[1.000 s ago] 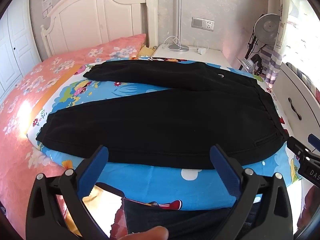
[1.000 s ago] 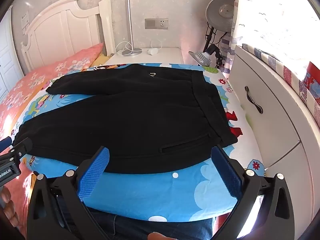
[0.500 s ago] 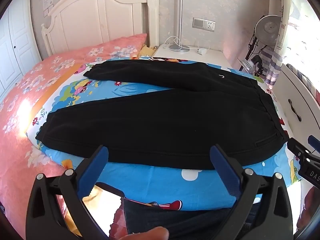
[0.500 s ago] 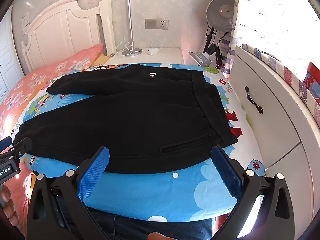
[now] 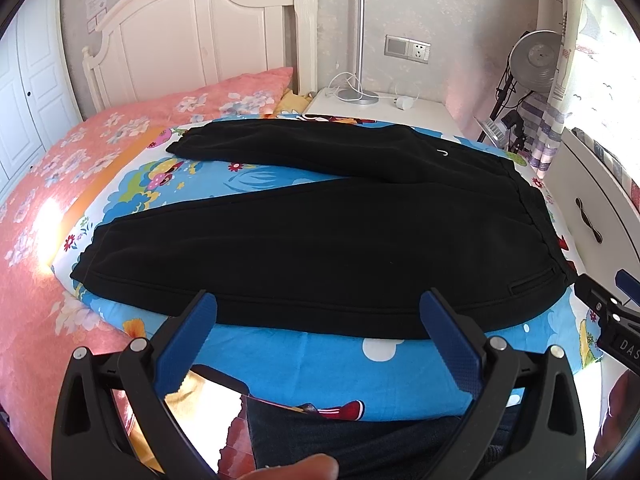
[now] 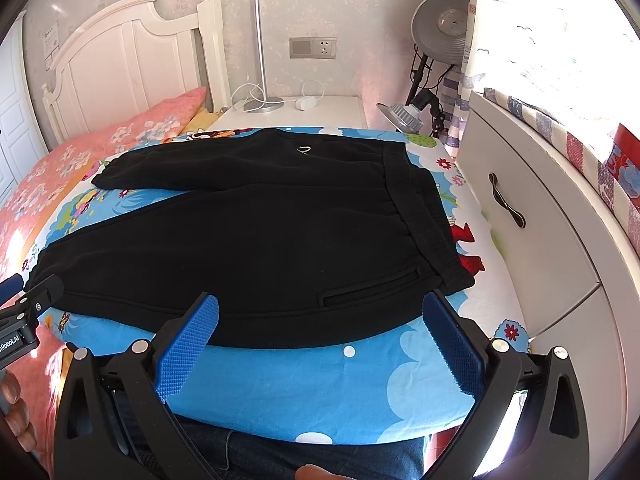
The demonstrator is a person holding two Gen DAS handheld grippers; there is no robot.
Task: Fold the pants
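Black pants (image 5: 320,236) (image 6: 256,240) lie spread flat on a blue cartoon-print sheet (image 5: 304,356) (image 6: 320,376) on the bed, waistband to the right and both legs running left, splayed apart. My left gripper (image 5: 320,308) hovers open just in front of the near leg's lower hem side, nothing between its blue pads. My right gripper (image 6: 320,312) hangs open over the near edge by the hip pocket (image 6: 372,286), also holding nothing. Each gripper shows at the edge of the other's view.
A pink floral quilt (image 5: 60,184) covers the bed's left side, with a white headboard (image 5: 192,44) behind. A white nightstand (image 5: 380,110) holds a lamp base and cable. A white drawer cabinet (image 6: 528,224) flanks the bed's right. A person's jeans-clad legs (image 6: 320,456) press the near edge.
Both grippers have barely shifted; the views drift very slightly. The pants lie as before.
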